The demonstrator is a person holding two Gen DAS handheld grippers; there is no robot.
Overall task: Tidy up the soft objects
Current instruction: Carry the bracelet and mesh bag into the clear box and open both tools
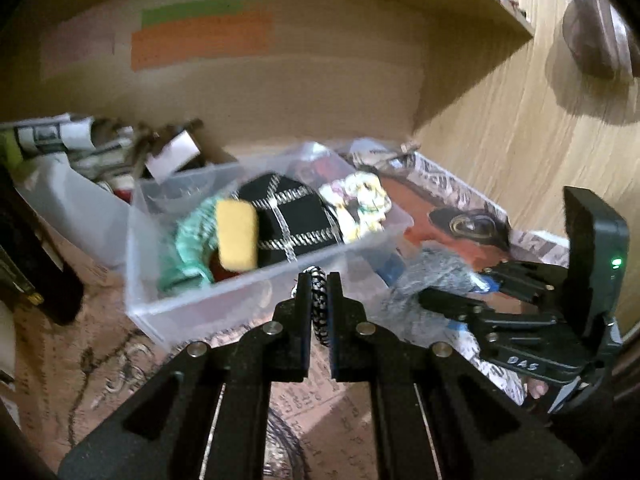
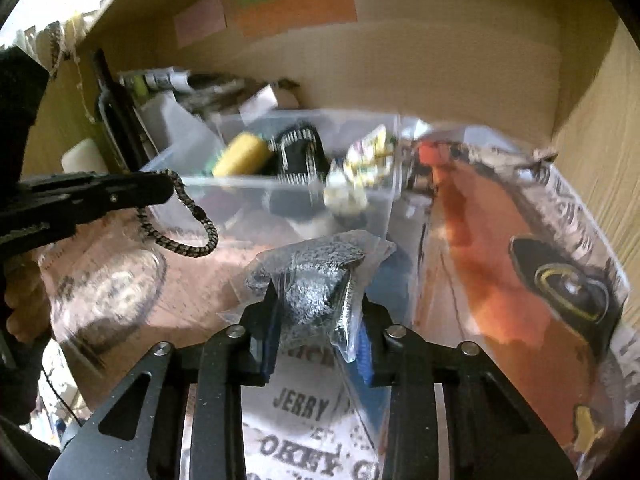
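My left gripper [image 1: 319, 280] is shut on a black-and-white braided hair band [image 1: 320, 304], held just before the near wall of a clear plastic bin [image 1: 192, 300]. The band hangs as a loop in the right wrist view [image 2: 192, 216], under the left gripper [image 2: 170, 188]. The bin holds a yellow sponge [image 1: 236, 236], a black cloth with silver stripes [image 1: 292, 220], green fabric [image 1: 188, 248] and a floral piece [image 1: 360, 200]. My right gripper [image 2: 318, 300] is shut on a grey fuzzy item in a clear plastic bag [image 2: 316, 280], right of the bin [image 2: 280, 196].
All sits on a newspaper-lined wooden shelf [image 2: 304, 408] with a back wall bearing coloured paper strips [image 1: 200, 40]. Clutter and a second container [image 1: 72, 200] stand left of the bin. An orange-printed sheet [image 2: 500, 248] lies to the right.
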